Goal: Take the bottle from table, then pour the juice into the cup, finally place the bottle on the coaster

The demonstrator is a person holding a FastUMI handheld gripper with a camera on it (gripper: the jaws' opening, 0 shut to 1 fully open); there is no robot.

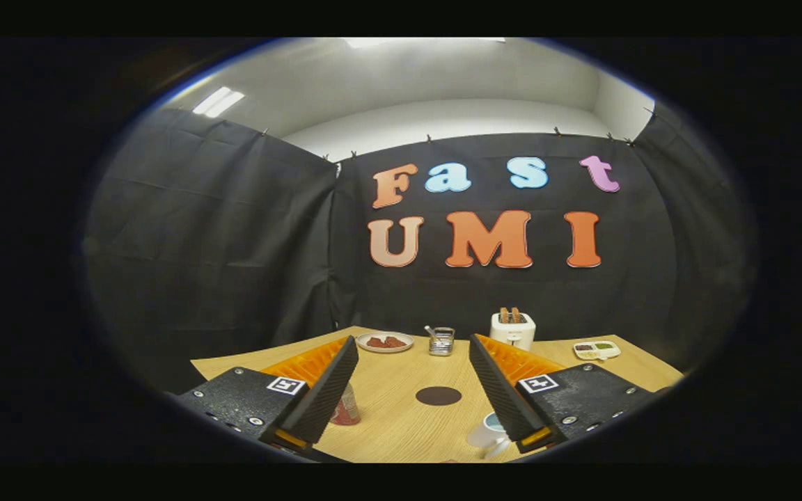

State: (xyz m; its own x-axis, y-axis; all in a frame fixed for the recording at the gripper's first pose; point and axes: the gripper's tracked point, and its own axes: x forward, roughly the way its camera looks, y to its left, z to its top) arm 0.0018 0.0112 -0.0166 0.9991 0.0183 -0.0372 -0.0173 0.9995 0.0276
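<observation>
My gripper (413, 348) is open above the wooden table (401, 431), its two fingers spread wide with nothing between them. The bottle (347, 407), reddish with a pale label, stands low beside the left finger and is partly hidden by it. A white cup (488, 431) with a bluish inside sits by the right finger, half covered by it. The dark round coaster (438, 396) lies on the table between the fingers, nearer the right one.
Toward the back of the table are a plate of reddish food (385, 342), a small metal container (441, 341), a white toaster with toast (512, 328) and a white divided dish (596, 350). Black cloth walls close the booth behind.
</observation>
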